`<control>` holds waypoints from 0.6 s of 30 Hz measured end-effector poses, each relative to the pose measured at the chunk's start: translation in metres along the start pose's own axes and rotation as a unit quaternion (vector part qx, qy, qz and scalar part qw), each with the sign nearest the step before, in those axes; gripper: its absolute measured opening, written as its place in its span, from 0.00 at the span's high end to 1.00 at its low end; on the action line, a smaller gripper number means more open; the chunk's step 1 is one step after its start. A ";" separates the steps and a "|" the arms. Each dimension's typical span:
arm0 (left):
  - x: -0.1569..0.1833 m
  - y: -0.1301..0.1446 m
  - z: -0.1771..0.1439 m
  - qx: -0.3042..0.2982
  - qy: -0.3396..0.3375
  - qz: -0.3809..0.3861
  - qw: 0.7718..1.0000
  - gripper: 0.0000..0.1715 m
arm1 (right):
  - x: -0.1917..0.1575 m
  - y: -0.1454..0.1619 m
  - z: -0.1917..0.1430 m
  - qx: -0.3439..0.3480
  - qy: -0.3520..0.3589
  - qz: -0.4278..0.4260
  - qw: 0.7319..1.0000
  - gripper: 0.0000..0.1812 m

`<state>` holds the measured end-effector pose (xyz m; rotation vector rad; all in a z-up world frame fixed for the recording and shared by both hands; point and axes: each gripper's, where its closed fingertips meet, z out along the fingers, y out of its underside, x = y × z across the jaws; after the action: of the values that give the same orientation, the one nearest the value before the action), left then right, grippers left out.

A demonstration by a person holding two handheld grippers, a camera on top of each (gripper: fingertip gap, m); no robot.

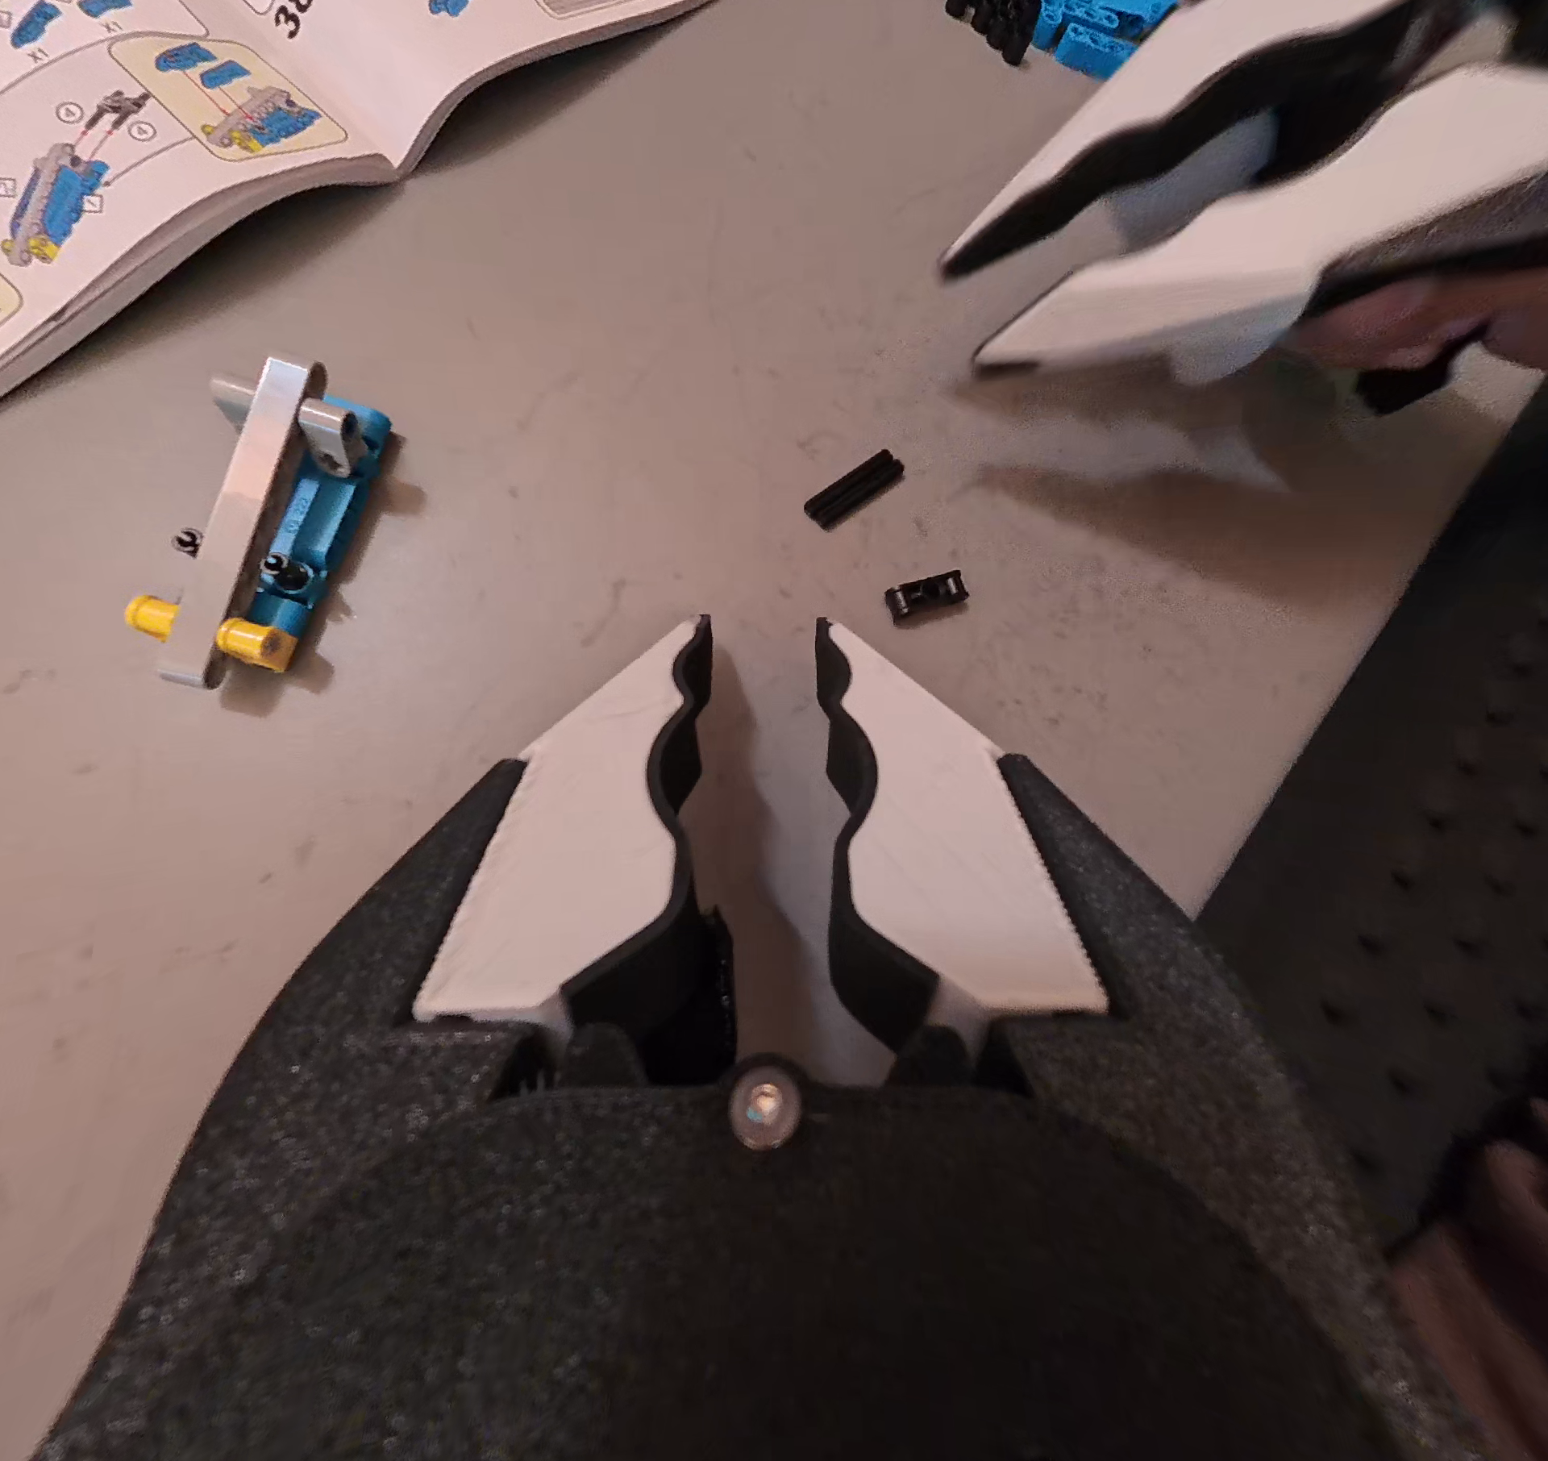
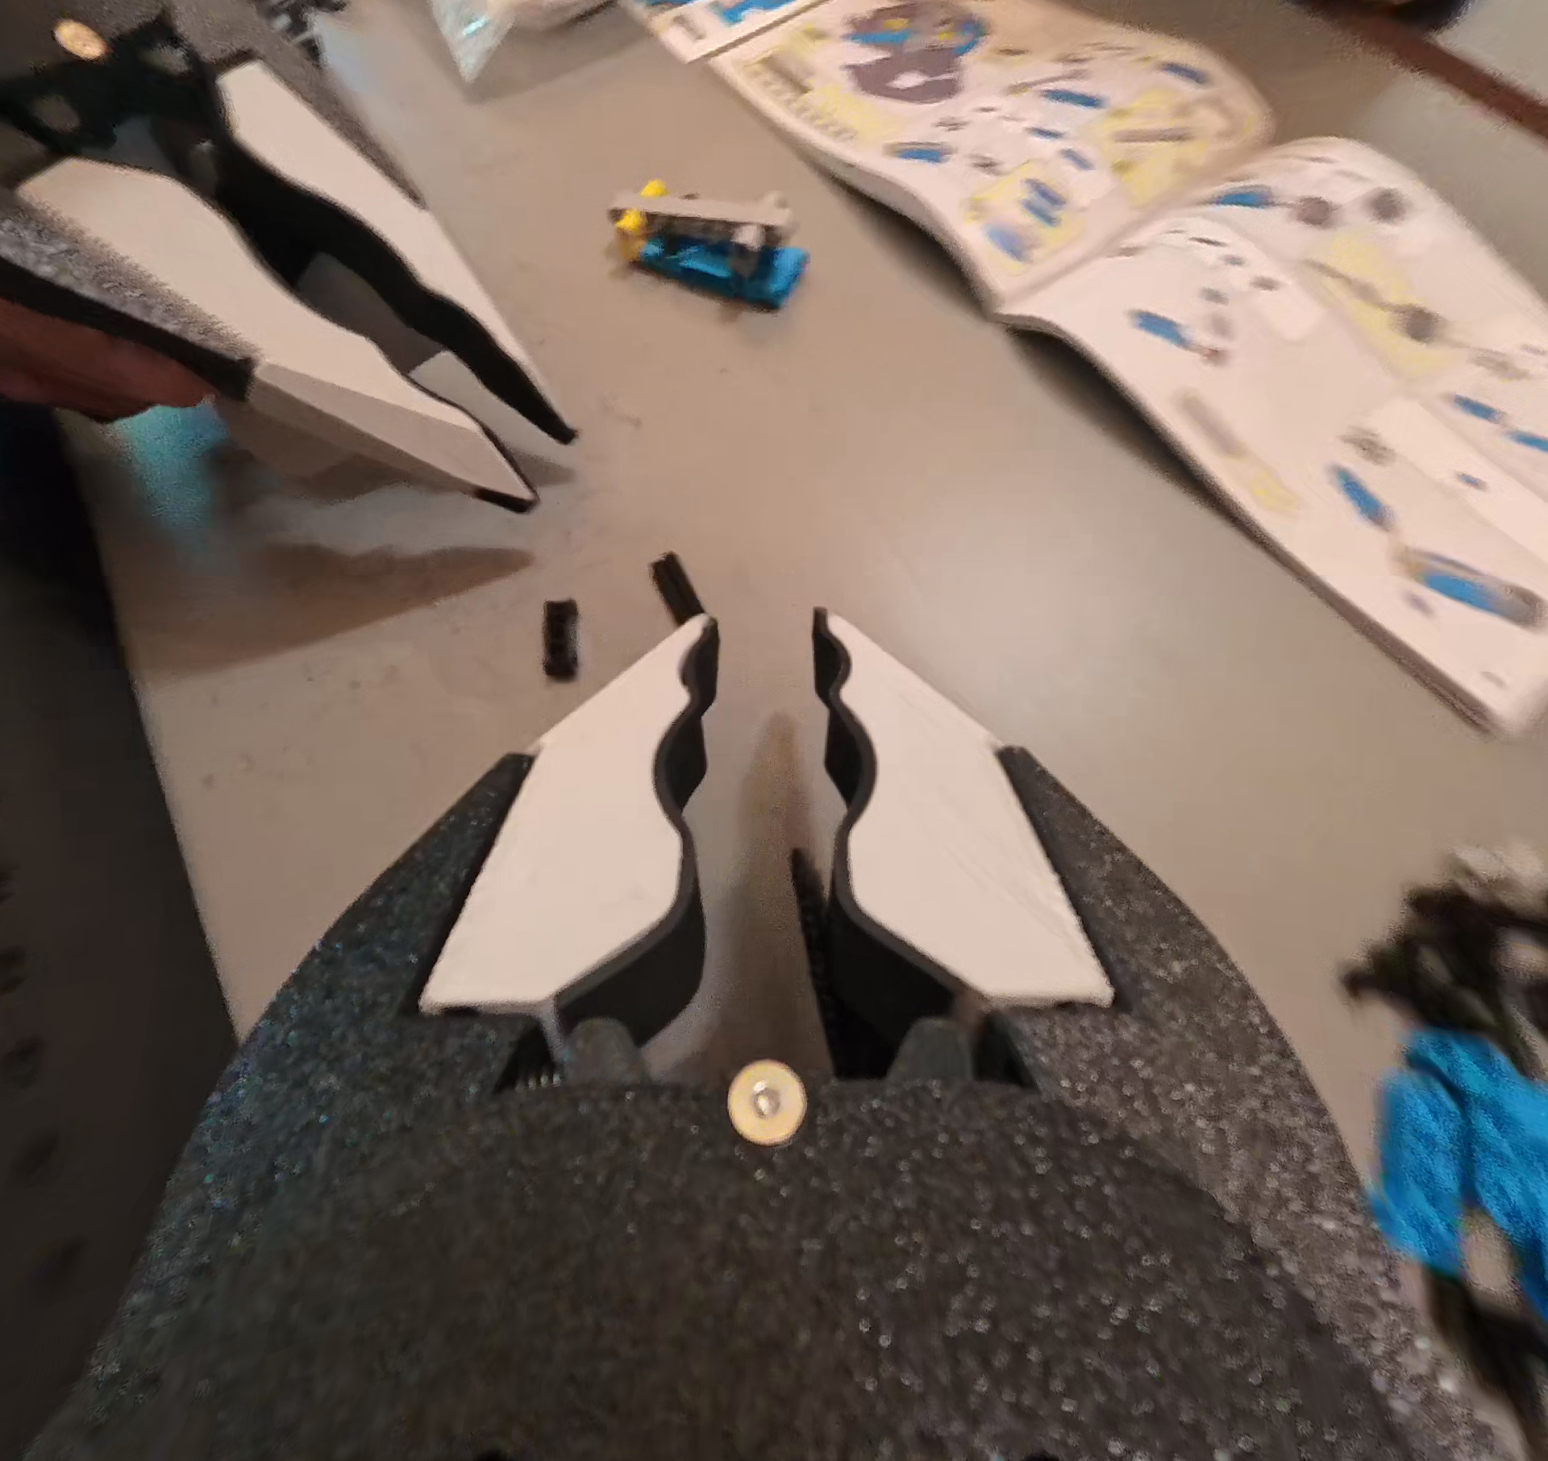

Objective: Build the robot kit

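Nearby, both empty tools gape over black axle [image 1: 853,488], connector [image 1: 926,596], booklet [image 1: 352,38].

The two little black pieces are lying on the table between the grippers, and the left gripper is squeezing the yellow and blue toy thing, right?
Not quite. The left gripper is open and holds nothing; the left wrist view shows the yellow, blue and grey assembly lying on the table, off to the side. The black axle and the small black connector do lie between it and the right gripper.

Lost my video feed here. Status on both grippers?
Left gripper open, empty. Right gripper open, empty, beside black axle and small black connector. Blue-grey assembly apart, untouched.
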<state>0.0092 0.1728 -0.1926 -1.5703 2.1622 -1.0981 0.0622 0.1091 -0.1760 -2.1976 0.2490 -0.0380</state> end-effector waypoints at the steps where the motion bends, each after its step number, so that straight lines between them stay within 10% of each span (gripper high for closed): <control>1: -0.001 0.000 -0.001 -0.001 -0.002 0.001 1.000 0.86 | 0.011 0.003 -0.015 0.006 0.026 0.016 1.000 0.88; 12: -0.003 -0.008 0.004 -0.013 -0.003 0.017 1.000 0.86 | 0.116 0.161 -0.241 -0.080 0.335 0.184 0.921 0.88; 18: 0.008 -0.018 0.007 -0.013 -0.003 0.040 0.999 0.86 | 0.106 0.200 -0.273 -0.043 0.333 0.272 0.902 0.86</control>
<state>0.0235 0.1602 -0.1833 -1.4825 2.2239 -1.0435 0.1007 -0.2427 -0.1792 -2.0542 1.2577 -0.4773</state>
